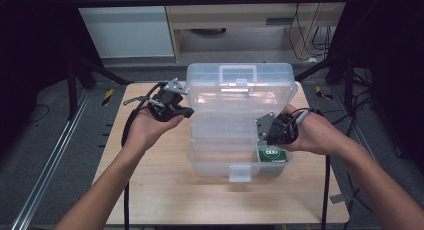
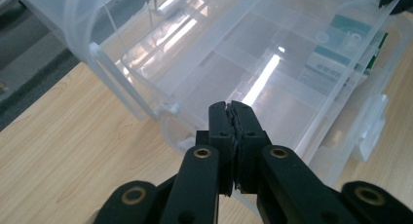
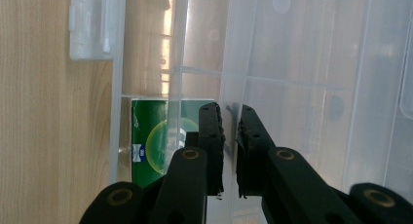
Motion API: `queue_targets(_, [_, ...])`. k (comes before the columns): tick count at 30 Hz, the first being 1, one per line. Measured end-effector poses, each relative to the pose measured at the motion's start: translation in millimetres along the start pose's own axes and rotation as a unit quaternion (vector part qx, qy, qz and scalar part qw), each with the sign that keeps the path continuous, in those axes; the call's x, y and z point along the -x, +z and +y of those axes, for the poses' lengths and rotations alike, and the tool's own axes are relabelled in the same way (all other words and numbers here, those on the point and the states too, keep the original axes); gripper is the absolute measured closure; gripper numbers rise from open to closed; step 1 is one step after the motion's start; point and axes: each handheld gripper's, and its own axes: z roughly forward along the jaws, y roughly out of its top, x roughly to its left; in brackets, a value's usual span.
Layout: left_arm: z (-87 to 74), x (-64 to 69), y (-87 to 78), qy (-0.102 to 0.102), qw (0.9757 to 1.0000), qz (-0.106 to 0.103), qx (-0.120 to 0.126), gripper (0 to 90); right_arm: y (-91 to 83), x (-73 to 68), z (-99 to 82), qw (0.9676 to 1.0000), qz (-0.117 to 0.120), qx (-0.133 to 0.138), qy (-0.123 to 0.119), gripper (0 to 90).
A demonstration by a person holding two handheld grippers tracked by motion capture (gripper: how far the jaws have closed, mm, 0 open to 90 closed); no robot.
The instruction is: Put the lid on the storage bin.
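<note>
While one wooden table point(image 1: 165, 190) carries one clear plastic box point(image 1: 220, 155) with its lid point(image 1: 240, 87) standing open, bare wood stays free on every side of it. One green packet point(image 1: 272, 155) lies in the box's near right compartment. Two hands come from below. The left gripper point(image 1: 186, 111), jaws pressed together and empty, hovers beside the box's left edge. The right gripper point(image 3: 229, 118) points down beside the packet, jaws nearly together on a clear wall of the box.

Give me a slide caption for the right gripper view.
Right gripper pinches clear box's thin wall above a green packet.
</note>
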Motion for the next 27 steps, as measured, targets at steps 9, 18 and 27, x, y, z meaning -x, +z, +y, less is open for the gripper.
queue_targets(9, [3.9,-11.4,0.4,-0.023,0.9996,0.008,0.010,88.6,0.1,-3.6,0.5,1.0000,-0.004,-0.006,-0.005,82.4])
queue_targets(18, [2.0,-17.9,1.2,-0.037,0.9992,0.006,0.013,88.6,0.7,-5.8,-0.5,1.0000,-0.005,-0.003,-0.004,82.2])
queue_targets(27, [1.6,-17.8,3.3,-0.040,0.9991,0.004,0.012,88.6,2.4,-11.2,-1.4,1.0000,-0.002,-0.001,-0.005,81.7])
